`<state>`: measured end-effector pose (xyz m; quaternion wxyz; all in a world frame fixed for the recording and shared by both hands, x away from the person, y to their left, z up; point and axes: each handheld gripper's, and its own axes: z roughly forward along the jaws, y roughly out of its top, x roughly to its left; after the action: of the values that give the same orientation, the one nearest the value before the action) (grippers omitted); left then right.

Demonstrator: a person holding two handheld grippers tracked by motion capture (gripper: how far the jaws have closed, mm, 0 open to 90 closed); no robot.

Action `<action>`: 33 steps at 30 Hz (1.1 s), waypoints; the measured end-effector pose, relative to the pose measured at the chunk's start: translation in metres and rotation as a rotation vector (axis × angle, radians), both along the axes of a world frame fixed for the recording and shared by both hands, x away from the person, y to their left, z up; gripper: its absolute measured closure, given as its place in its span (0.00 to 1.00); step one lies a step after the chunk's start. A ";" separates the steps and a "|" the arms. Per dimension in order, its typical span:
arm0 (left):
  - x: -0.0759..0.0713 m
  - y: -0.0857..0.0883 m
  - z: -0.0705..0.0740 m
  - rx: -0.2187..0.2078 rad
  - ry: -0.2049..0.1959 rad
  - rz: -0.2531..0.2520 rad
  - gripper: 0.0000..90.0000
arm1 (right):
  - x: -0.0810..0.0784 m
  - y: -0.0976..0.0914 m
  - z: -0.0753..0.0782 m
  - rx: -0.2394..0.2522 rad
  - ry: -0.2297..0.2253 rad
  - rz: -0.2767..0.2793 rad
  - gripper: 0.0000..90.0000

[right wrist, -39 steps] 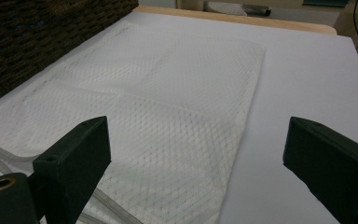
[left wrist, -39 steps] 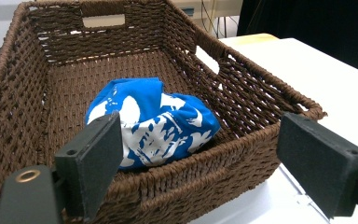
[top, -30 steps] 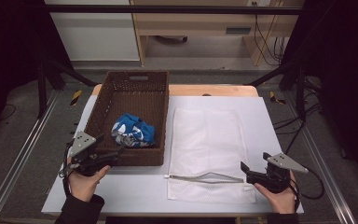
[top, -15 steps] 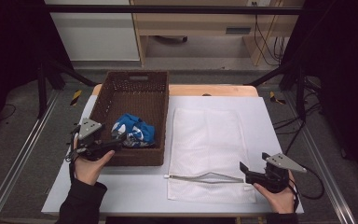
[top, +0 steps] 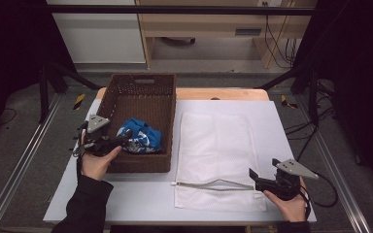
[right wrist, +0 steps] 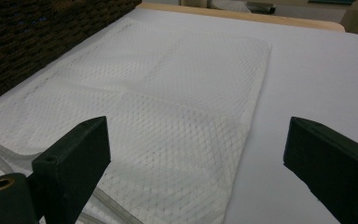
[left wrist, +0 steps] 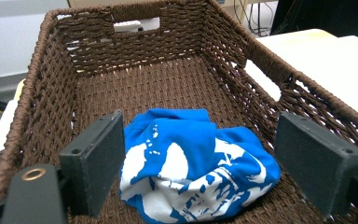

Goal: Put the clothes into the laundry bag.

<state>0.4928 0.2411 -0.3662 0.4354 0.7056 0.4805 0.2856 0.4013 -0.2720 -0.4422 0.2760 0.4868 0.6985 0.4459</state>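
A dark brown woven wicker basket (left wrist: 46, 79), rough-textured, is seen; soft blue-and-white printed cloth (left wrist: 196, 163) and a white mesh fabric bag (right wrist: 168, 102) appear matt.

Lab or recording bay, not a home. White-topped table (top: 281, 126) boxed in by a black metal frame (top: 175, 8), aluminium rails (top: 22, 167) on grey floor. Loose cables (top: 277, 39) at 1 o'clock; plain wooden bench (top: 209, 19) at 12.

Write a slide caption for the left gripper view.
Open left gripper poised around a crumpled blue and white shirt in a brown wicker basket.
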 end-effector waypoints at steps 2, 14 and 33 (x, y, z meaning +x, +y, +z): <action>0.002 -0.001 0.002 0.002 -0.005 0.004 0.19 | 0.000 0.000 0.000 -0.001 0.000 0.001 0.08; 0.028 -0.012 0.009 0.054 0.011 -0.002 0.19 | 0.003 0.004 -0.001 -0.007 0.008 0.010 0.08; 0.065 -0.014 -0.003 0.096 0.105 -0.002 0.16 | 0.003 0.002 -0.001 -0.008 0.010 0.012 0.07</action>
<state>0.5574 0.2276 -0.3688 0.3757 0.7403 0.4876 0.2704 0.4046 -0.2703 -0.4432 0.2719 0.4839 0.7046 0.4422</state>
